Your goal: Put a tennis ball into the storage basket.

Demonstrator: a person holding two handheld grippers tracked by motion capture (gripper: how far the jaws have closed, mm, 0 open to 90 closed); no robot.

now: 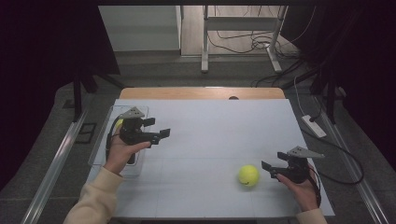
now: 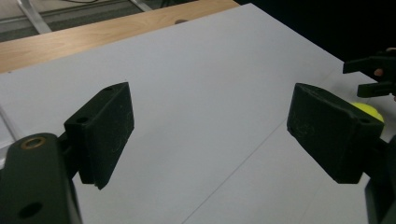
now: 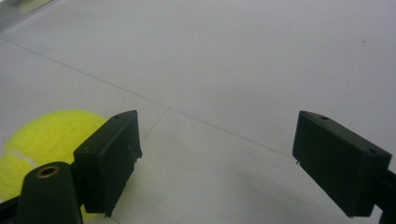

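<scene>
Both grippers' fingers stand apart and empty: the right gripper (image 1: 274,168) beside a tennis ball (image 1: 248,175), the left gripper (image 1: 158,132) far left over the bench (image 1: 215,126).

White rectangular tabletop (image 1: 210,126) lying over a light wooden edge (image 1: 201,93), grey floor (image 1: 187,70) stretching beyond, white metal frame legs (image 1: 204,42) standing there, black cables (image 1: 243,42) trailing, dark curtains (image 1: 46,46) hanging at both sides.

Yellow felt tennis ball (image 1: 248,175) lay on white rectangular table sheet (image 1: 210,135), near front-right, just left of right black two-jaw gripper (image 1: 267,168). Left black two-jaw gripper (image 1: 159,132) hung over sheet's left side, w/ clear plastic tray (image 1: 100,140) beside it at left edge. Grippers well apart.
</scene>
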